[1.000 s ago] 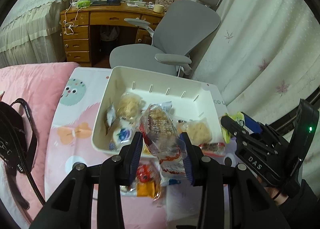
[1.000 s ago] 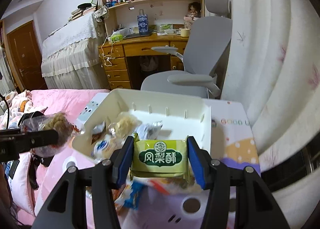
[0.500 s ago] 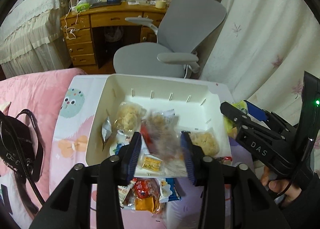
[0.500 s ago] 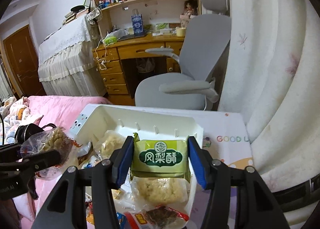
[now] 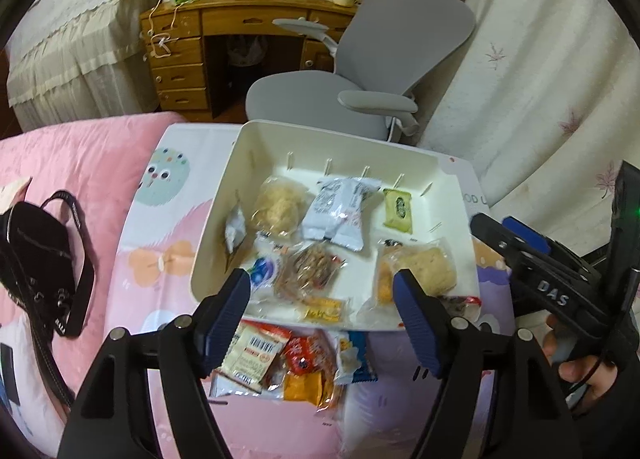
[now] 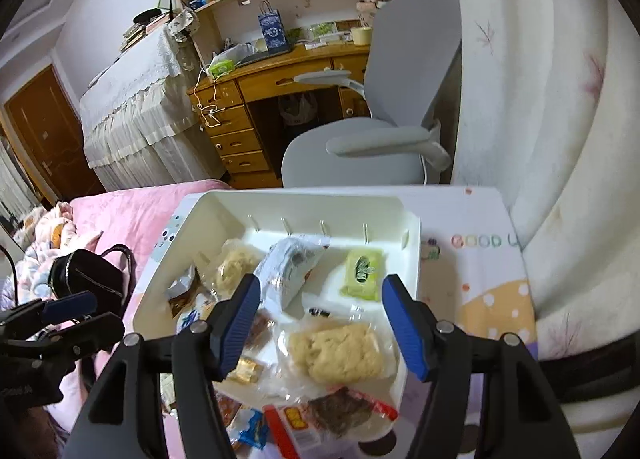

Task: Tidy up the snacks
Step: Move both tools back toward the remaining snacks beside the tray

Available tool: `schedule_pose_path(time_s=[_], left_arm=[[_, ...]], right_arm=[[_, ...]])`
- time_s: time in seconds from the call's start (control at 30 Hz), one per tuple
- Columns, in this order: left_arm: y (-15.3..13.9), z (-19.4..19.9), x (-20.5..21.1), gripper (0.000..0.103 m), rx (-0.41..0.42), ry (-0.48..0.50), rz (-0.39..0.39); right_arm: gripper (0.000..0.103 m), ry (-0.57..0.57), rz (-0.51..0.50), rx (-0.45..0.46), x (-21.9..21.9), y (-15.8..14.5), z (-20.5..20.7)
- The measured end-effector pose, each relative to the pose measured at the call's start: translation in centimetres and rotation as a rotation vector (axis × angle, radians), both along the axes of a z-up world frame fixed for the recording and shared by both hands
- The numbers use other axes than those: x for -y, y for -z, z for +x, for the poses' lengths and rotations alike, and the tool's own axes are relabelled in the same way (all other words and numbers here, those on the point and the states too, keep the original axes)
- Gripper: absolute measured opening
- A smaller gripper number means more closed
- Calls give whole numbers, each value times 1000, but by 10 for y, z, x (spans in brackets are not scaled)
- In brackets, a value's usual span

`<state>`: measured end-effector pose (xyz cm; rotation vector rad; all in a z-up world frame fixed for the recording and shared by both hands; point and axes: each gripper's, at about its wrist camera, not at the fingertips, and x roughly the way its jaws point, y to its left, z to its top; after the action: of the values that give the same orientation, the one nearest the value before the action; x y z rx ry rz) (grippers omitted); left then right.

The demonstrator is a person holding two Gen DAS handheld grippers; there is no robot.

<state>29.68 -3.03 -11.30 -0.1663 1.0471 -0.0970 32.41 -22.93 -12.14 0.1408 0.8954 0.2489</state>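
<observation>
Both packets now lie in the bin: green pastry by the far wall, brown snack near front. Left gripper and right gripper, marked "DAS", have just been opening, jaws empty.

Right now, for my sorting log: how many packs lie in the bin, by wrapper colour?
Clear: 3 (puff pack, nut pack, bun pack)
White: 1 (white bag)
Green: 1 (green pack)
Silver: 1 (silver pack)
Blue-white: 1 (blue pack)
Yellow: 1 (yellow candy)
Total: 8 that I can tell apart in the bin.
</observation>
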Motion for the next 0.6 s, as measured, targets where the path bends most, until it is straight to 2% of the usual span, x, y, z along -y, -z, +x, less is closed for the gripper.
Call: schedule_pose_path(time_s=[0.4,0.6], left_arm=[[28,-36,-40,73,-102,-81,3],[44,-47,-48,73,-129,-78,13]], right_arm=[[63,23,89,-147,7,20,-39],[63,38,131,-177,4,31,-56]])
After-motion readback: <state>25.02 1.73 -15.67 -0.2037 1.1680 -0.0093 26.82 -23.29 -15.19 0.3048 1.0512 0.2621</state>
